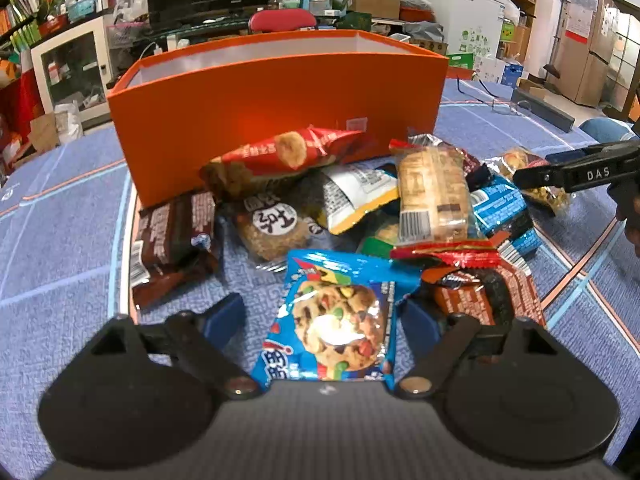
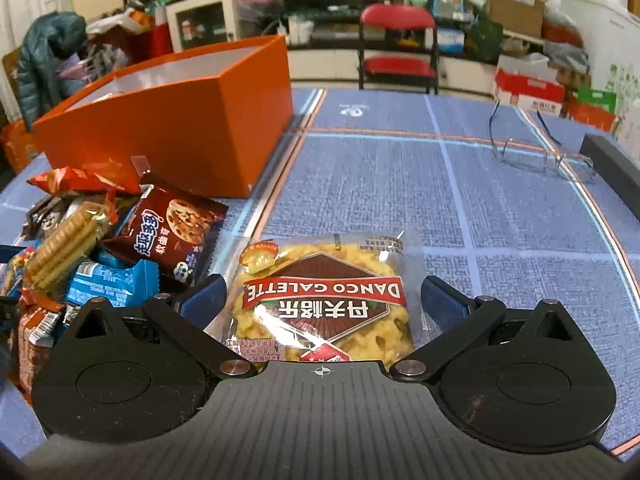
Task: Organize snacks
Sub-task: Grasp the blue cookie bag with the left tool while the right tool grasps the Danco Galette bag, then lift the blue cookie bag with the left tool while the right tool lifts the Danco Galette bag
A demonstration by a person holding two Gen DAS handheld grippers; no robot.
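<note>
An open orange box (image 1: 276,96) stands on the blue table mat behind a heap of snack packets (image 1: 360,200). My left gripper (image 1: 322,312) is open, its blue-padded fingers either side of a blue cookie packet (image 1: 336,320) lying at the heap's near edge. My right gripper (image 2: 322,300) is open around a clear Danco Galette packet (image 2: 322,300) lying flat on the mat, right of the heap (image 2: 80,248). The orange box also shows in the right wrist view (image 2: 172,128). The right gripper appears at the right edge of the left wrist view (image 1: 576,174).
A pair of glasses (image 2: 532,152) and a dark bar (image 2: 616,168) lie at the far right of the mat. A red chair (image 2: 396,44) stands beyond the table. Cluttered shelves and boxes fill the room behind.
</note>
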